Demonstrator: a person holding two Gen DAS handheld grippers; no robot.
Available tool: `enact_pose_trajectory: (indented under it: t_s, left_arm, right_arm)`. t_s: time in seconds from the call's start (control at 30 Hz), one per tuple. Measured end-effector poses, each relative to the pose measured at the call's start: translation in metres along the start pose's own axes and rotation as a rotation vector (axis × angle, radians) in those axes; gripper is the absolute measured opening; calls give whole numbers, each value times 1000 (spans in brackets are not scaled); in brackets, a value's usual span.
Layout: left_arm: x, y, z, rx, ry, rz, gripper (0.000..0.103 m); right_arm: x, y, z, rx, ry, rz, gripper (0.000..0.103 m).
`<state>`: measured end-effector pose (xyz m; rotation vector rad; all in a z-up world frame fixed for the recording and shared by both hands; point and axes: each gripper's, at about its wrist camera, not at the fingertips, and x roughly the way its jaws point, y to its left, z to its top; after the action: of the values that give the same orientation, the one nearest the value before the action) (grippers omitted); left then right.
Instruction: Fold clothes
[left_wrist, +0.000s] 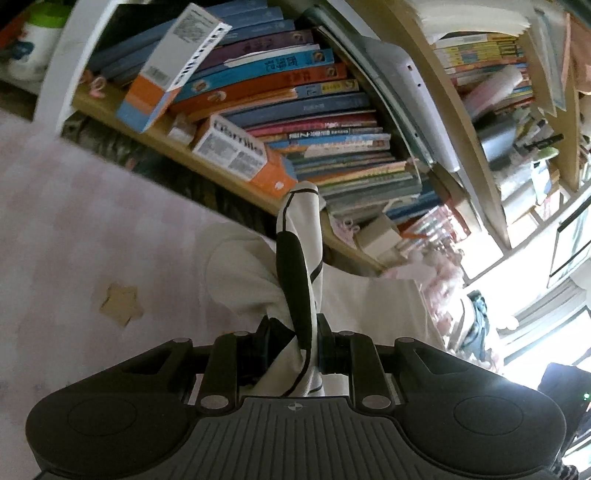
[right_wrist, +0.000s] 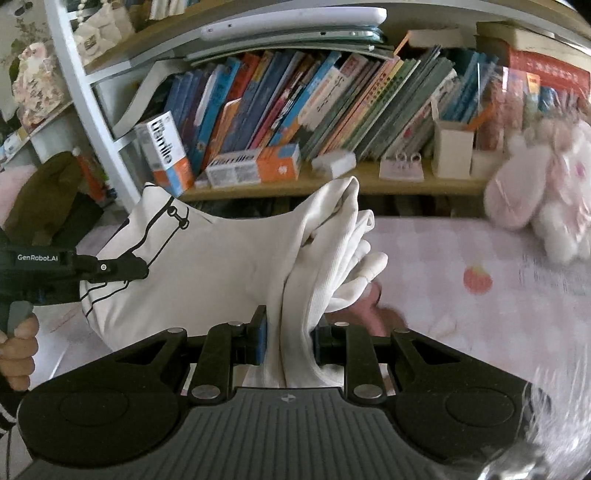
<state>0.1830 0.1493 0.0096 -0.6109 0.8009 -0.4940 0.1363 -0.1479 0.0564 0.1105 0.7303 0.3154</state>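
Note:
A white garment (right_wrist: 221, 266) with black line print hangs stretched between both grippers above the pink bedsheet (right_wrist: 480, 325). My right gripper (right_wrist: 290, 339) is shut on a bunched white edge of it. My left gripper (left_wrist: 293, 343) is shut on another edge carrying a black patch, and the white garment (left_wrist: 251, 273) rises in a fold in front of it. In the right wrist view the left gripper (right_wrist: 142, 267) shows at the left, pinching the printed corner, with a hand (right_wrist: 18, 347) on its handle.
A wooden bookshelf (right_wrist: 332, 184) packed with books (right_wrist: 332, 103) and orange boxes stands just behind the bed. A pink plush toy (right_wrist: 543, 192) lies at the right on the sheet. A white shelf frame (right_wrist: 92, 110) stands at the left. The pink bedsheet (left_wrist: 74, 240) has a tan star patch (left_wrist: 120, 302).

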Motion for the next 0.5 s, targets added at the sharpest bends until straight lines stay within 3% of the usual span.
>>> enact_pose_trajectory:
  t_s: [0.17,0.5]
  left_arm:
    - [27,-6,12,18,-14,20,20]
    - [55,-3,19,-14,-31,49,20]
  right_arm:
    - [26,-24,21,-33,-10,6,21]
    - [58,-49,33,-55,-6,26,21]
